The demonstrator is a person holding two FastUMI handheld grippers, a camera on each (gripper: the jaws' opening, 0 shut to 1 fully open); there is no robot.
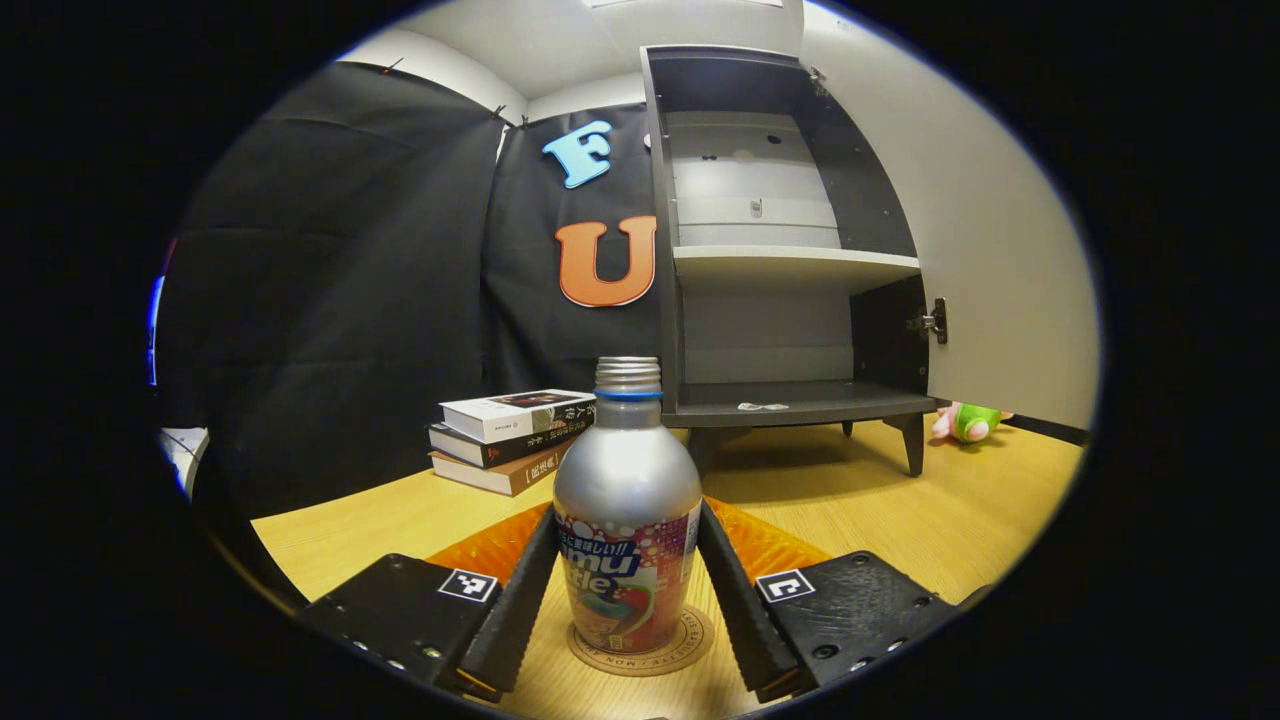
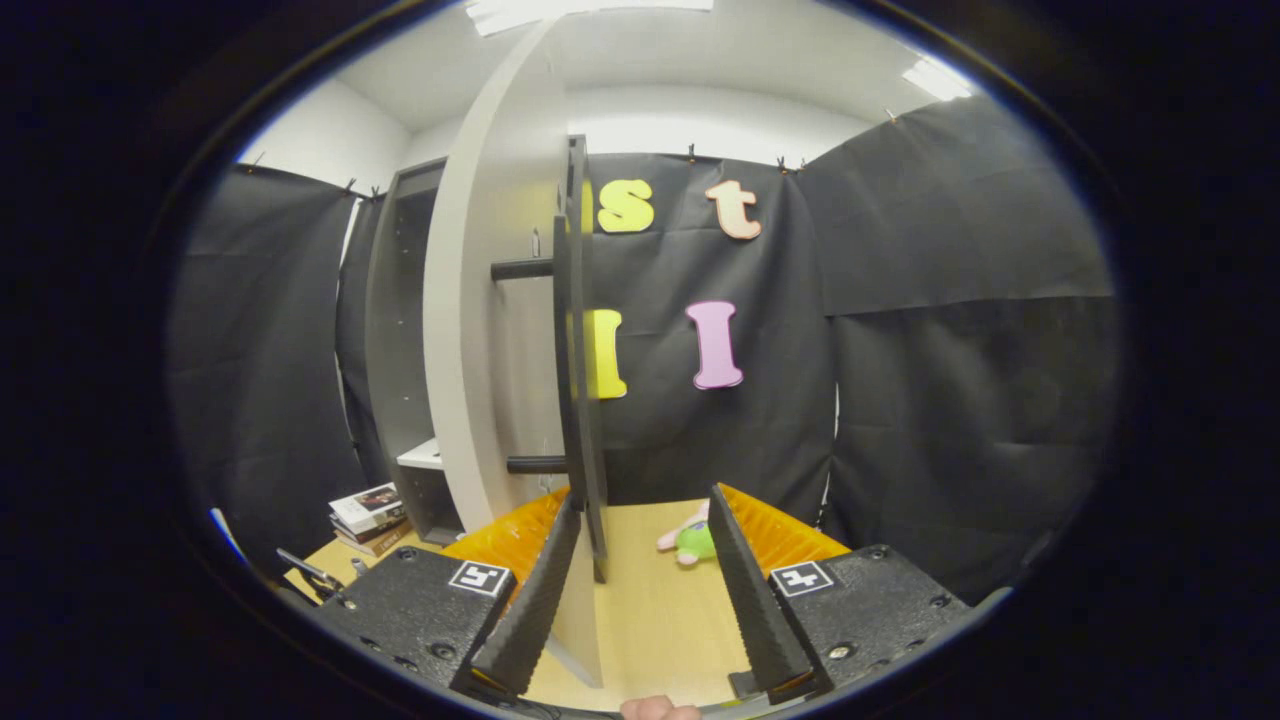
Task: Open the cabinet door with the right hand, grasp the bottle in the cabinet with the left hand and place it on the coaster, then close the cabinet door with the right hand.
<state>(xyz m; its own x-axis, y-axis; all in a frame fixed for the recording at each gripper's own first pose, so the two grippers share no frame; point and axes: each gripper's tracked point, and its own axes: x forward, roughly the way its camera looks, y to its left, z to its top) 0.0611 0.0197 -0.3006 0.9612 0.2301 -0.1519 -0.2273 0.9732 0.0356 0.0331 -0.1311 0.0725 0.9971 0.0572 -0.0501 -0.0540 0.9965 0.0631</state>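
In the left gripper view the cabinet stands open at the far side of the surface, its shelves bare. The bottle stands upright on the coaster, near, between the left gripper's fingers. They lie close along its sides, but whether they press or have let go I cannot tell. So opening and placing look done.

In the right gripper view the right gripper is spread wide, the door's black handle just inside its left finger, nothing gripped. Closing remains.

Left tongs and right tongs: black textured bodies, ribbed black fingers, orange backing, square black-white markers, small screws.
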